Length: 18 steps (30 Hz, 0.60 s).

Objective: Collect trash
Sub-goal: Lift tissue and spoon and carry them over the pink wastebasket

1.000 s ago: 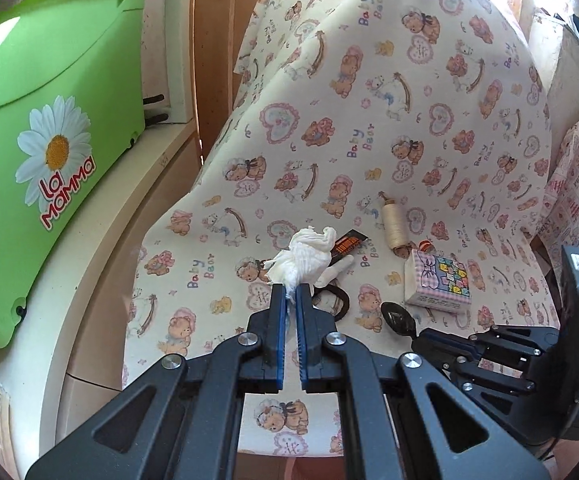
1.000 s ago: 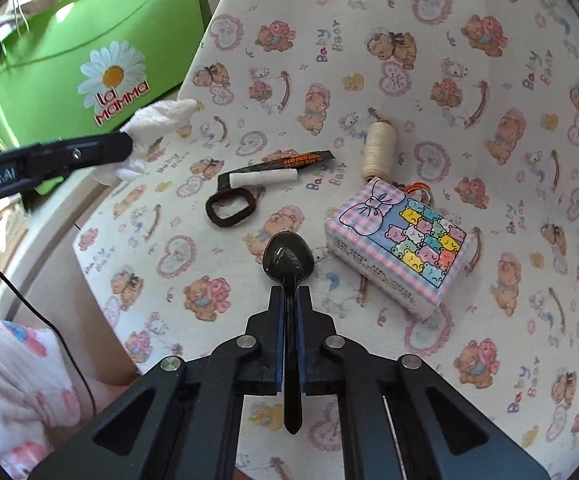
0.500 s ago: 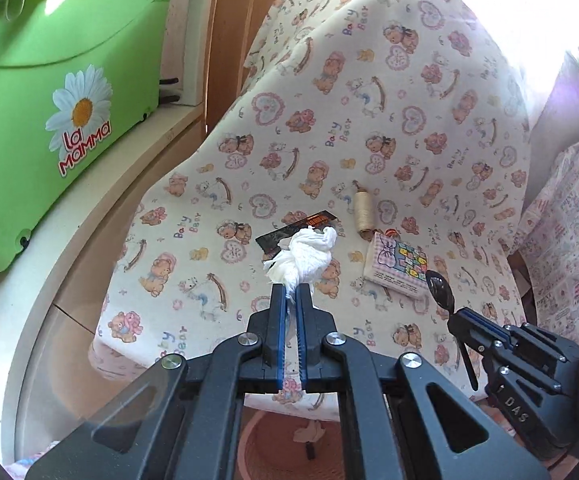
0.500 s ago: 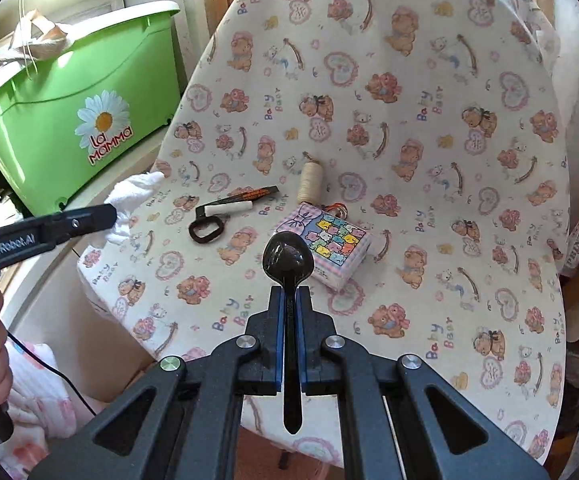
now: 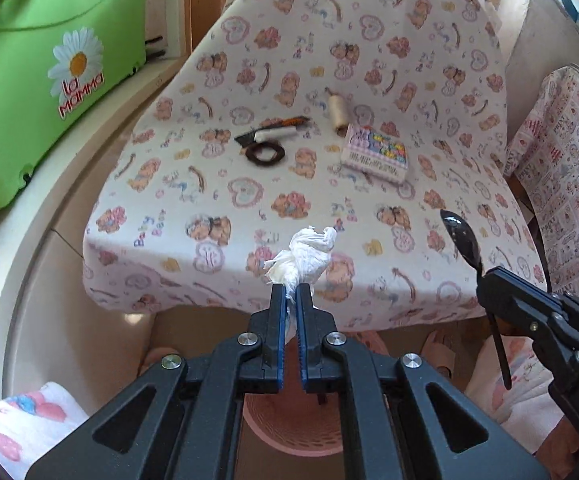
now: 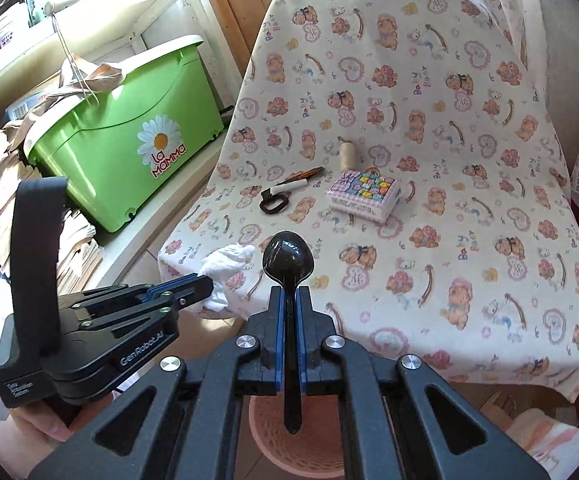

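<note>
Left gripper [image 5: 290, 294]: fingers clamped on crumpled tissue [image 5: 304, 254], pinched at its twisted tail so wad rides clear of pads. Right gripper [image 6: 289, 294]: fingers clamped on black plastic spoon [image 6: 288, 258], handle running back between pads, bowl forward (steadier that way). Both pieces held off front edge of bear-print cloth [image 5: 249, 184], directly above pink basket [image 6: 273, 440] on floor; judged ready for drop. Scissors [image 5: 265, 152], thread spool [image 5: 336, 112], patterned box [image 5: 375, 154] lie back on cloth, untouched, probably not trash.
</note>
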Tool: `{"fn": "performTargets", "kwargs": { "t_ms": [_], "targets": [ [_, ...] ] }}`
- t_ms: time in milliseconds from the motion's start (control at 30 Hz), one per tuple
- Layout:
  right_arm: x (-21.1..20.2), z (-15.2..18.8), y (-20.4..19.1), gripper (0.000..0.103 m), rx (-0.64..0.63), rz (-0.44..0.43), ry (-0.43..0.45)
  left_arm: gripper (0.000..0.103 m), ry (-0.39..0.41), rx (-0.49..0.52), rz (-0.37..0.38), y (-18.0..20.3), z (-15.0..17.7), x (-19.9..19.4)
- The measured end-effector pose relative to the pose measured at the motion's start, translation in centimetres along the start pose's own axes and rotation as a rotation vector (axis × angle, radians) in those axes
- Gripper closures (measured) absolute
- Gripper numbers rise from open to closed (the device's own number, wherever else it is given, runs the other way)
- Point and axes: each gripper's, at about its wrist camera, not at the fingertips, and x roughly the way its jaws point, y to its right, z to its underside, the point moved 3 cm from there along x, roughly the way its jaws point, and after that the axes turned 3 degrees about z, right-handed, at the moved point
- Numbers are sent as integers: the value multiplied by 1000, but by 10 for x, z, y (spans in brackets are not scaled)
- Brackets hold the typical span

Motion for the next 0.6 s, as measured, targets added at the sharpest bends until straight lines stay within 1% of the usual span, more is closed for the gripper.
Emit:
{"fn": "performTargets", "kwargs": {
  "t_ms": [67,133,200,300,400,500,567,600],
  "targets": [
    [5,11,2,97,7,32,-54,98,-89,-19,10,-4,10,13],
    [9,20,7,97,34,41,-80,99,-181,-25,14,-6,23,28],
    [14,28,10,97,48,34,-123,99,-233,-36,17,-8,33,38],
    [23,37,11,97,64,10,-175,99,-276,-36,34,-4,40,46],
    [34,45,10,97,59,14,-236,99,-308,-48,39,-3,44,54],
    [56,63,18,97,81,42,-330,99,-358,-63,29,-5,52,67],
    [70,74,21,97,106,17,-396,98,-382,-61,12,-7,56,76],
    [77,78,23,97,115,19,-416,98,-390,-56,-3,-7,58,80]
  ]
}}
